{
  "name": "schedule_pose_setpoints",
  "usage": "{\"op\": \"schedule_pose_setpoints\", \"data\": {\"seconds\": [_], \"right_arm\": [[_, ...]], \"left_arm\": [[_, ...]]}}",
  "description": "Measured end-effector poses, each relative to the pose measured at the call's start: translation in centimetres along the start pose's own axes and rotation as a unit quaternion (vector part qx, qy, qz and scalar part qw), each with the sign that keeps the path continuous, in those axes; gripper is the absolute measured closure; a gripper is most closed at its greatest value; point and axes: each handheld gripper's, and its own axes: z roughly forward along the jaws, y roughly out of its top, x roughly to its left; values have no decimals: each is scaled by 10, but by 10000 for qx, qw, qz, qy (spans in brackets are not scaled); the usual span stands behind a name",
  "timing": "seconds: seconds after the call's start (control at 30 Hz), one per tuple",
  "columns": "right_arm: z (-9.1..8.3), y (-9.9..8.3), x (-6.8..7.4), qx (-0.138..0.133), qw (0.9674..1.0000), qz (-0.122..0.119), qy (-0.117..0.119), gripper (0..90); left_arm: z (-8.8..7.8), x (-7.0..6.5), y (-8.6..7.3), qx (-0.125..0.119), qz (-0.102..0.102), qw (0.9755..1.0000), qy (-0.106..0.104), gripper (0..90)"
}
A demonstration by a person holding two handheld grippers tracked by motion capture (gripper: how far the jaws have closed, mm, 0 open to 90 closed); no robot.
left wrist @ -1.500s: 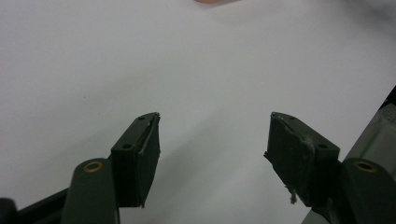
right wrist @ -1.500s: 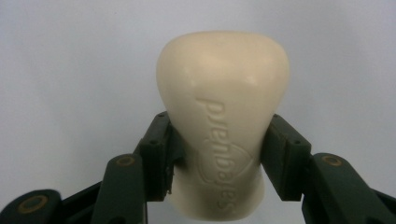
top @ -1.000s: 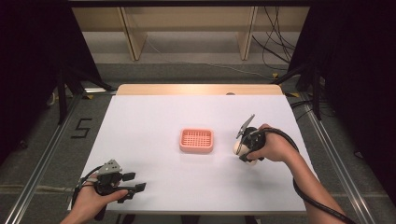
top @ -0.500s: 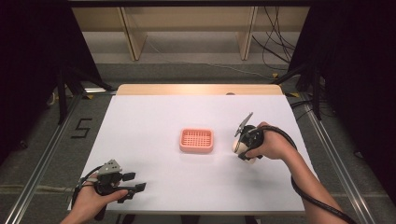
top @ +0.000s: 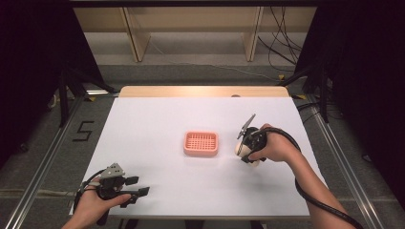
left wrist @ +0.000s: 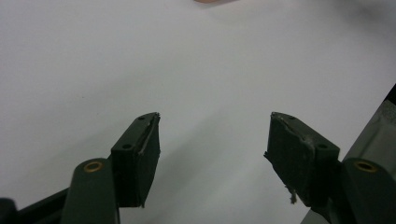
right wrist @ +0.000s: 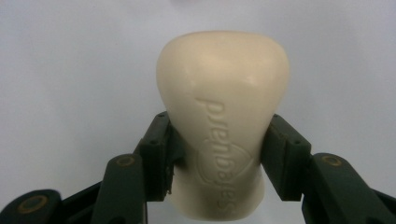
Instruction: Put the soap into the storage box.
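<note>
A cream bar of soap (right wrist: 224, 126) with embossed lettering sits between the jaws of my right gripper (right wrist: 219, 154), which is shut on it. In the high view the right gripper (top: 248, 149) holds the soap (top: 242, 150) just above the white table, to the right of a pink slotted soap dish (top: 201, 143). My left gripper (top: 136, 187) rests at the table's front left corner with its jaws spread wide. In the left gripper view the left gripper (left wrist: 212, 154) is open over bare white surface with nothing between its pads.
The white table (top: 157, 119) ends in a wooden strip (top: 203, 91) at the far edge. Metal rails (top: 43, 162) run along both sides on the floor. A cable (top: 315, 195) trails from the right gripper along the forearm.
</note>
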Motion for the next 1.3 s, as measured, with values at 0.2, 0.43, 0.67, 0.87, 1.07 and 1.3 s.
{"op": "schedule_pose_setpoints", "data": {"seconds": [0.2, 0.43, 0.67, 0.87, 1.07, 1.3], "right_arm": [[-1, 4, 2, 56, 10000, 79, 7, 505], [0, 7, 0, 3, 9999, -107, 43, 506], [0, 11, 1, -22, 9999, -149, 30, 505], [-1, 15, 2, -69, 9999, -55, 102, 505], [-1, 18, 4, -7, 10000, -2, 91, 505], [-1, 23, 4, -84, 9999, -108, 84, 505]], "left_arm": [[1, 1, 0, -59, 2, 10000, -72, 341], [1, 1, 0, -64, 7, 10000, -73, 342], [1, 1, 0, -56, 9, 10000, -73, 342], [1, 1, 0, -60, 5, 10000, -77, 342], [1, 1, 0, -59, 4, 10000, -78, 342], [0, 0, 0, 3, 6, 10000, -13, 342]]}}
